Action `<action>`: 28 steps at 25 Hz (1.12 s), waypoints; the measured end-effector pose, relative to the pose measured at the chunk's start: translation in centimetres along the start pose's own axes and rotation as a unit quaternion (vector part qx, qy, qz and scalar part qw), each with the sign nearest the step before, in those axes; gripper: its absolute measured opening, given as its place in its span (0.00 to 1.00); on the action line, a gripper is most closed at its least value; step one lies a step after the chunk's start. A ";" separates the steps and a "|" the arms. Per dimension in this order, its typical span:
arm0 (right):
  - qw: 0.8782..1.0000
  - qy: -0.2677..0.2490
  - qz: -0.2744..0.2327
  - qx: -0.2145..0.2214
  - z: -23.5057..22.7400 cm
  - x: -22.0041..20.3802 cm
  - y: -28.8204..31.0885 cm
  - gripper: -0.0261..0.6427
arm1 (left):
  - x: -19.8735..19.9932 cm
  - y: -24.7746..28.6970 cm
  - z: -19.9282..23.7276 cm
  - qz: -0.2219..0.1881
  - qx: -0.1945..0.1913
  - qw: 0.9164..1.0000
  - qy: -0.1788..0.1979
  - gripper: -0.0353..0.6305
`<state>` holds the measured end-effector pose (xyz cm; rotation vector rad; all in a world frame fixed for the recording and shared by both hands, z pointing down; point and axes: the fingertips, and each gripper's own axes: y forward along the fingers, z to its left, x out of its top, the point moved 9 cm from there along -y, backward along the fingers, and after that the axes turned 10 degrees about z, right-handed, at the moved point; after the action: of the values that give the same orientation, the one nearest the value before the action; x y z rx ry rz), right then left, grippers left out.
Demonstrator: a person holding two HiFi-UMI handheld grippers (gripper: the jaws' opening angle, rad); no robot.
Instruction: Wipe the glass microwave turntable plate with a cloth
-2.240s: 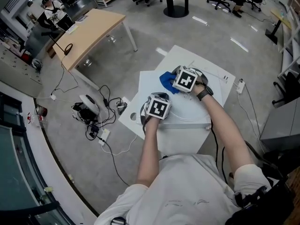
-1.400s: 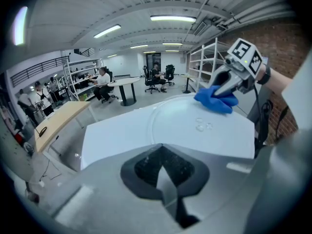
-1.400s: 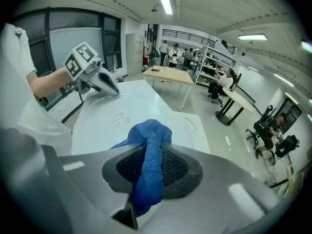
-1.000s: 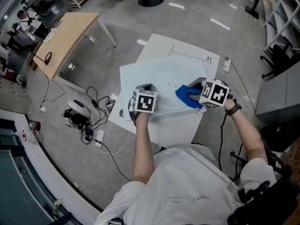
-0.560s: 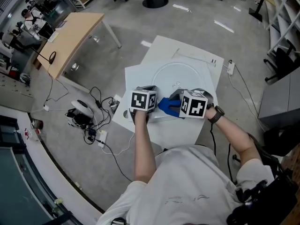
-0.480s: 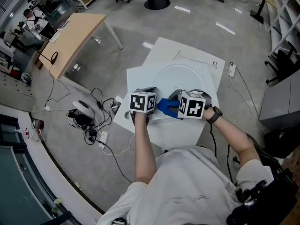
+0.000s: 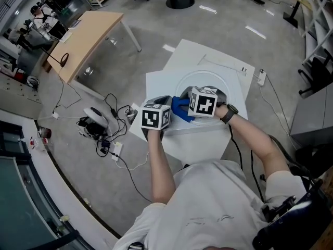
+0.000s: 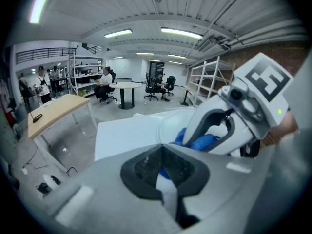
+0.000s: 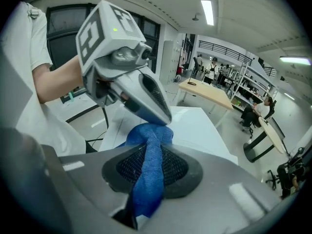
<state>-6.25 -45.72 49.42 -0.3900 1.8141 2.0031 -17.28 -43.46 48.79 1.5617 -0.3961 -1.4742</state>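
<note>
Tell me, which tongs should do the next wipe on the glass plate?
Right. The right tongs are shut on the blue cloth over the glass plate. The left tongs look busy pinching the plate's edge to steady it.

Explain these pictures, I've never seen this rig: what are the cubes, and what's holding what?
No robot: a person holds a two-jaw gripper in each hand; the marker cubes are parts of them. One picture looks down from the person's head; the other two ride on the grippers, looking along their jaws. On the white table lies a round glass plate. The right gripper is shut on a blue cloth at the plate's edge. The left gripper seems shut on the plate's rim.
</note>
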 end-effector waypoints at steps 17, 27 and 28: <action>0.990 0.119 0.025 -0.069 -10.3 -4.0 -0.1 0.17 | -1.9 2.4 -2.8 0.062 -0.034 0.997 0.041 0.06; 0.979 0.170 0.058 -0.099 -6.6 -14.4 -6.6 0.17 | -1.7 3.3 -2.5 0.057 -0.041 0.997 0.039 0.06; 0.979 0.169 0.064 -0.098 -5.7 -15.2 -7.3 0.17 | -1.6 3.3 -2.4 0.058 -0.040 0.997 0.039 0.06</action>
<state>10.20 -52.55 49.45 -0.7288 1.8807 2.3302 -14.27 -43.05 52.02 1.5013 -0.3711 -1.3210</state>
